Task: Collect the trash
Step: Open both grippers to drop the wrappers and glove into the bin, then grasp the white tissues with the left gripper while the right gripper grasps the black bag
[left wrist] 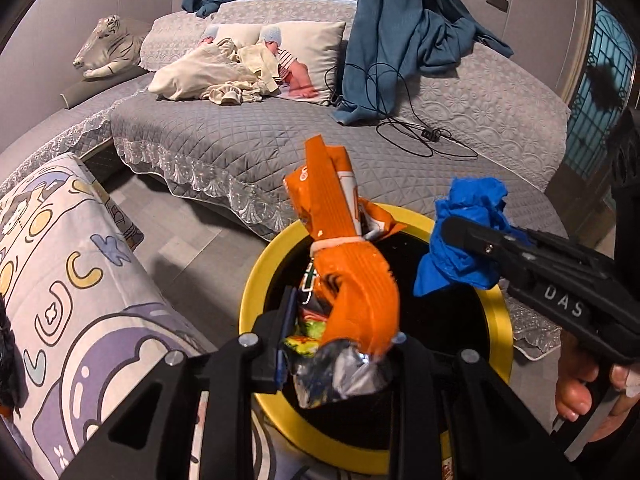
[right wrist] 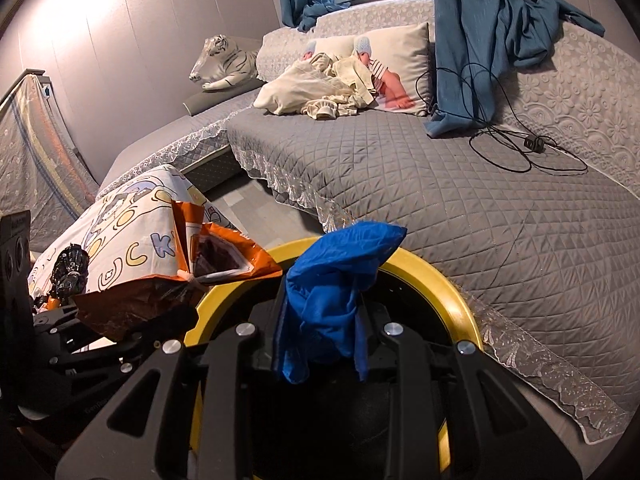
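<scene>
A round bin with a yellow rim (left wrist: pixel 256 280) and dark inside stands on the floor in front of the bed; it also shows in the right wrist view (right wrist: pixel 436 276). My left gripper (left wrist: pixel 340 344) is shut on an orange snack wrapper (left wrist: pixel 352 280) with crumpled foil, held over the bin's mouth; the wrapper also shows at the left of the right wrist view (right wrist: pixel 192 284). My right gripper (right wrist: pixel 324 320) is shut on a crumpled blue plastic bag (right wrist: pixel 332 288) above the bin. In the left wrist view the right gripper (left wrist: pixel 452 236) holds the blue bag (left wrist: pixel 460 248) over the bin's right rim.
A grey quilted bed (left wrist: pixel 248 136) with a lace edge lies behind the bin. On it lie pillows, cream cloths (left wrist: pixel 208 72), a blue curtain (left wrist: pixel 400 40) and a black cable (left wrist: pixel 420 132). A patterned cushion (left wrist: pixel 80 280) sits left of the bin. A toy tiger (left wrist: pixel 108 44) lies at the far left.
</scene>
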`<state>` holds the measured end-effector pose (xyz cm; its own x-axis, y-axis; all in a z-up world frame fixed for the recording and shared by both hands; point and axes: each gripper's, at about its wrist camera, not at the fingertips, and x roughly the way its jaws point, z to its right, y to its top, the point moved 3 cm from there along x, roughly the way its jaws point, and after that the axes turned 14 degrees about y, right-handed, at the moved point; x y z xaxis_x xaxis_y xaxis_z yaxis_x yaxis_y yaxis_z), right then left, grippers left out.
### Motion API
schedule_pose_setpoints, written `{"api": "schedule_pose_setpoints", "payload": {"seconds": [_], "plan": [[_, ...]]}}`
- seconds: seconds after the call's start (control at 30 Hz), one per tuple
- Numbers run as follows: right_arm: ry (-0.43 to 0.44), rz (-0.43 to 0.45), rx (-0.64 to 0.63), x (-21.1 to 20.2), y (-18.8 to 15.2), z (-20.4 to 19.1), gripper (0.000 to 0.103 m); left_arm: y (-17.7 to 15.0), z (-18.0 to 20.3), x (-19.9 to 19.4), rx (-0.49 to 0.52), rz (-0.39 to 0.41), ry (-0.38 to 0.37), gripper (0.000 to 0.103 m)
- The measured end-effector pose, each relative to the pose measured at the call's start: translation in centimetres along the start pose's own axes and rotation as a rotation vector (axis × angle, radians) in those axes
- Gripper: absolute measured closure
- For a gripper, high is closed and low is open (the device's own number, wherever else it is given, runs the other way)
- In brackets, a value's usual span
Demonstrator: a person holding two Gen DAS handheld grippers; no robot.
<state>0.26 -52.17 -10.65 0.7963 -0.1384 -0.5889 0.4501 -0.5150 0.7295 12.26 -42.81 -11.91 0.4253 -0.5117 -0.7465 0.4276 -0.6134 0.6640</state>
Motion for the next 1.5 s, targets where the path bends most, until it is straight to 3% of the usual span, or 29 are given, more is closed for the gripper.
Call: {"api": "schedule_pose_setpoints", "payload": {"seconds": [0.13,0.23,0.3,0.57,0.83,0.97,1.13,1.5], "plan": [[-0.002,-0.008,0.024,0.3,-0.1,0.5,0.074,0.0,0.2,0.2,-0.004,0.001,-0.015,0.073],[-0.018,-0.006,0.048,0.4,0.0,1.1,0.061,0.0,0.1,0.1,-0.011,0.005,-0.014,0.057],[-0.025,0.000,0.070,0.3,0.1,1.7,0.059,-0.1,-0.2,-0.1,-0.027,0.011,-0.011,0.039],[-0.043,0.047,0.098,-1.5,0.5,2.3,0.057,0.5,-2.6,-1.4,-0.084,0.032,0.000,0.039],[-0.031,0.099,0.032,-3.1,1.7,-0.7,0.056,1.2,-7.3,-4.4,-0.177,0.080,0.068,0.039],[0.006,0.117,-0.032,-3.4,2.2,-3.5,0.051,1.0,-10.4,-6.9,-0.214,0.114,0.131,0.039],[0.077,0.125,-0.115,-3.1,2.7,-8.1,0.046,0.0,-14.2,-10.2,-0.243,0.155,0.207,0.031],[0.237,0.090,-0.269,-0.5,2.0,-17.9,0.041,-5.5,-24.3,-16.8,-0.376,0.191,0.398,0.017]]}}
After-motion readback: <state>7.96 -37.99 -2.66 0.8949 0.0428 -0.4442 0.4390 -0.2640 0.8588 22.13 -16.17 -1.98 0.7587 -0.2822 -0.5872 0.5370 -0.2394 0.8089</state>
